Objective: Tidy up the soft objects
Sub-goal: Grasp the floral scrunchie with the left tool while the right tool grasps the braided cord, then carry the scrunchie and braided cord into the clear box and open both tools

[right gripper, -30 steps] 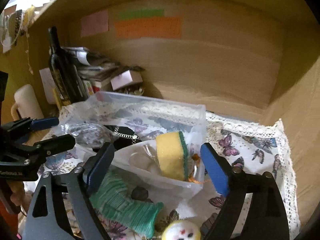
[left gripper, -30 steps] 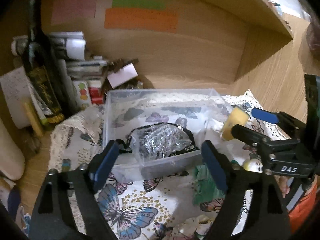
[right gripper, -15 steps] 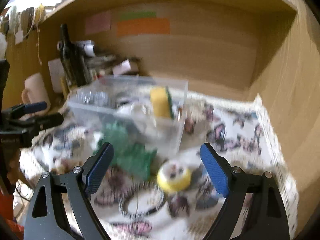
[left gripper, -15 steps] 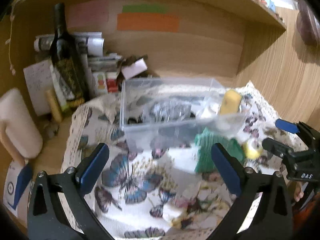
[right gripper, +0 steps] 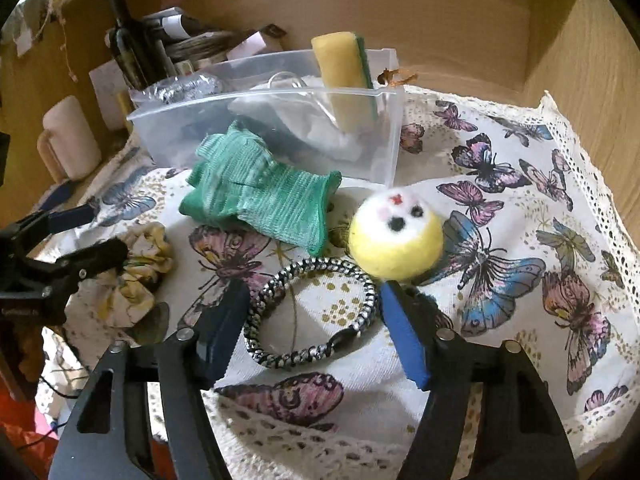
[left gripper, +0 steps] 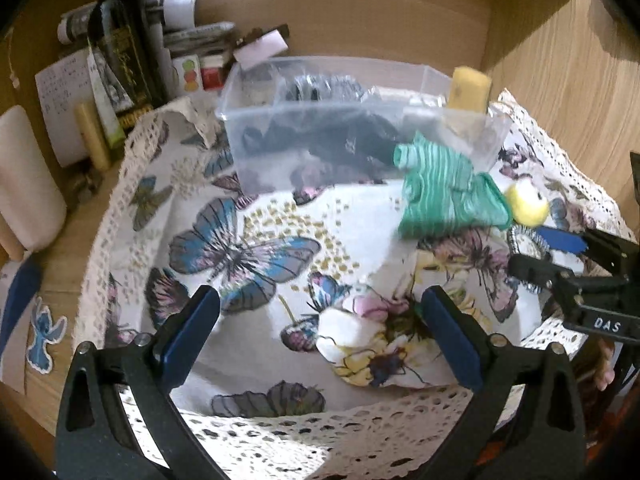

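Note:
A clear plastic bin (left gripper: 256, 148) (right gripper: 384, 136) stands at the back of the butterfly cloth; a yellow sponge (left gripper: 468, 88) (right gripper: 344, 80) stands upright in it beside a bagged dark item (left gripper: 320, 84). In front of it lie a green knit glove (left gripper: 444, 192) (right gripper: 260, 196), a yellow-and-white felt ball (left gripper: 526, 204) (right gripper: 396, 236), a floral scrunchie (left gripper: 372, 344) (right gripper: 136, 272) and a black-and-white braided bracelet (right gripper: 312, 312). My left gripper (left gripper: 320, 344) is open, its jaws either side of the scrunchie. My right gripper (right gripper: 312, 328) is open, its jaws either side of the bracelet.
A dark wine bottle (left gripper: 120, 40) (right gripper: 128, 48), boxes and papers crowd the back left of the wooden alcove. A cream mug-like object (left gripper: 24, 184) (right gripper: 68, 136) stands at the left. A wooden side wall (right gripper: 600, 60) rises at the right.
Both grippers have pulled back from the bin and dropped low over the cloth's front. The left now straddles the scrunchie, the right the bracelet. Both stay open.

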### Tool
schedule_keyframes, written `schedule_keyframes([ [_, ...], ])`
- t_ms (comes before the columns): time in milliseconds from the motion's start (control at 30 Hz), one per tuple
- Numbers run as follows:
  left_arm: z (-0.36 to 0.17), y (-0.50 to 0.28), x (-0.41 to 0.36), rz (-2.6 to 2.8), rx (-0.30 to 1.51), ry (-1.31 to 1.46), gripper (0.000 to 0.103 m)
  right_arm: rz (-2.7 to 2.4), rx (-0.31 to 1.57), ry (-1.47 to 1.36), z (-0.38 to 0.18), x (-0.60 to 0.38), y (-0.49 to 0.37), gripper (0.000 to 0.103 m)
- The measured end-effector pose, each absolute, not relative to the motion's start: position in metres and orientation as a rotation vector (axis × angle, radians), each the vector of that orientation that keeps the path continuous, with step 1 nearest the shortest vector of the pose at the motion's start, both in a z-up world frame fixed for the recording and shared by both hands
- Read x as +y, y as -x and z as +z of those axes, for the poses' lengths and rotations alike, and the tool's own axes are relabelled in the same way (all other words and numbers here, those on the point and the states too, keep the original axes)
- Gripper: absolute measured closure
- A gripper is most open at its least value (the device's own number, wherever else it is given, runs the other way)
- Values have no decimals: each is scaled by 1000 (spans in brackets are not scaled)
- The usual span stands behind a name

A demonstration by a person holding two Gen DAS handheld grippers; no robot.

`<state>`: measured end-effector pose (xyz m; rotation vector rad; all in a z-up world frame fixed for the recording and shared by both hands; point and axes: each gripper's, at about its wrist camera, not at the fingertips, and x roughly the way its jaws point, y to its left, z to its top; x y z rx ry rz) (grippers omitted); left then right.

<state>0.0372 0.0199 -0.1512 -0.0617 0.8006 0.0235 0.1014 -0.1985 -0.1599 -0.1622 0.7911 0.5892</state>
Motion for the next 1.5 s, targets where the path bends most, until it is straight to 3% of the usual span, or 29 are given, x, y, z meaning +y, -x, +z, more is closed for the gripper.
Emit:
schedule_keyframes([
  [33, -153, -37, 19, 20, 801, 65, 2, 582, 785, 178, -160, -196, -101, 44],
  [100, -157, -39, 17, 4, 812, 71, 20, 567, 770, 216, -161, -191, -98, 50],
  [167, -159, -40, 13, 9, 808, 50, 25, 575, 763, 217, -160, -188, -97, 57],
  [233, -159, -39, 9, -2, 800, 38, 35, 580, 760, 221, -159, -187, -96, 74],
  [333, -158, -37, 4, -32, 795, 20, 58, 587, 759, 221, -158, -186, -95, 87],
  [400, -157, -37, 2, -41, 795, 14, 73, 591, 756, 222, -157, -185, -93, 91],
  [567, -153, -37, 6, -51, 792, 32, 88, 620, 745, 220, -153, -183, -83, 92],
  [1100, -78, -34, 19, -23, 556, 58, 90, 664, 565, 158, -94, -182, -75, 92],
  [1500, -38, -66, 29, 5, 434, 75, 90, 681, 440, 143, -55, -164, -116, 92],
])
